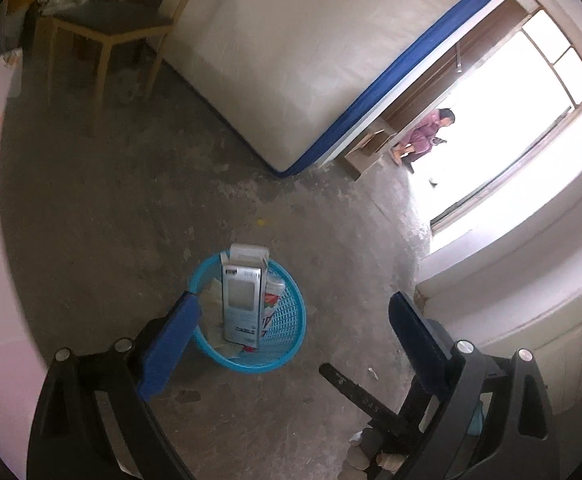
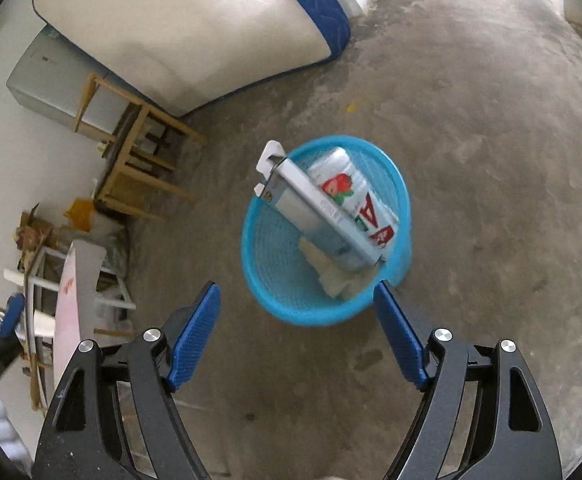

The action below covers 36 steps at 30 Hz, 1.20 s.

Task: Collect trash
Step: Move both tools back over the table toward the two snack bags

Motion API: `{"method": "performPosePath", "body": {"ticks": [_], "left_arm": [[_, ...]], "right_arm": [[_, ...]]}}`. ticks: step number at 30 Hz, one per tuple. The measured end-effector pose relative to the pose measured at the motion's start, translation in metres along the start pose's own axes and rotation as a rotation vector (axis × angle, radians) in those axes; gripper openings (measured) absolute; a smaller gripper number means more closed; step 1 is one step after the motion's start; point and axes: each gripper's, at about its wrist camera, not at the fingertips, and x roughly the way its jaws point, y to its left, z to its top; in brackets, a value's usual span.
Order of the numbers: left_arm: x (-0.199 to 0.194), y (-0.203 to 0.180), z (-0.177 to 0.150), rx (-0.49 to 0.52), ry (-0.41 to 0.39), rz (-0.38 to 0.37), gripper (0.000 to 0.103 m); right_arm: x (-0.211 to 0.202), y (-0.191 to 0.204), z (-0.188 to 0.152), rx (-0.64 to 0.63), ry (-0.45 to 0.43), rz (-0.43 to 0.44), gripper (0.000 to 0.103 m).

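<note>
The right hand-held gripper [image 2: 297, 332] hangs over the concrete floor [image 2: 491, 160] with its blue pads spread wide and nothing between them, pointed down at the blue basket [image 2: 275, 280] that stands just beyond its fingertips; the left hand-held gripper [image 1: 291, 332] is likewise wide and empty, looking at the same basket from another side, its left pad crossing in front of the basket's near rim. Around them, from largest down: a white mattress with a blue edge [image 1: 291, 60] leans at the far side of the room, a wooden chair [image 1: 107, 28] stands to its left, and a person [image 1: 423, 132] crouches in the far bright doorway. Inside the basket a tall grey carton [image 2: 315, 212] stands slanted with its open flap above the rim, a drink carton with a red strawberry print [image 2: 351, 196] lies beside it, and crumpled pale paper [image 2: 331, 276] fills the bottom. Smaller still, a white scrap [image 1: 372, 372] lies on the floor near the left gripper's right pad, and a yellow fleck [image 1: 259, 222] lies farther off — both outside the basket. My reading is that the drop-off step is finished, with both jaws free over a loaded basket. The next move would be to find any leftover litter — the white scrap looks nearest — come down over it with the pads either side, and close gently, since so thin a piece could slip on the rough floor.
</note>
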Motion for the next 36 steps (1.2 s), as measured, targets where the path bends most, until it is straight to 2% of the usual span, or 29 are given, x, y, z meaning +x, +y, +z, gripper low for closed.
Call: {"method": "performPosePath", "body": {"ticks": [1,8,12,14,20,26,30,34,36], "left_arm": [[-0.018,0.000,-0.002,0.008,-0.014,-0.017,0.093],[-0.150,0.001,-0.031,0.074,-0.146,-0.068,0.093],[-0.222,0.021,-0.066,0.050,-0.242,-0.051,0.093],[-0.246,0.034,-0.083,0.035,-0.270,-0.024,0.093],[-0.330,0.085,-0.152,0.005,-0.367,0.134,0.093],[-0.403,0.134,-0.217,-0.065,-0.477,0.312,0.093],[-0.445,0.169,-0.257,-0.164,-0.522,0.415,0.093],[-0.488,0.214,-0.292,-0.317,-0.570,0.507,0.093],[-0.505,0.239,-0.310,-0.410,-0.594,0.543,0.092]], "right_arm": [[0.004,-0.001,-0.002,-0.005,0.000,0.001,0.076],[-0.050,0.018,-0.053,-0.057,-0.038,0.074,0.076],[-0.067,0.038,-0.078,-0.075,-0.058,0.159,0.077],[-0.072,0.055,-0.086,-0.113,-0.046,0.192,0.077],[-0.079,0.130,-0.097,-0.333,0.009,0.253,0.078],[-0.068,0.201,-0.120,-0.464,0.086,0.350,0.080],[-0.044,0.247,-0.155,-0.540,0.211,0.428,0.080],[-0.022,0.293,-0.197,-0.621,0.352,0.488,0.080],[-0.019,0.313,-0.213,-0.653,0.393,0.499,0.080]]}}
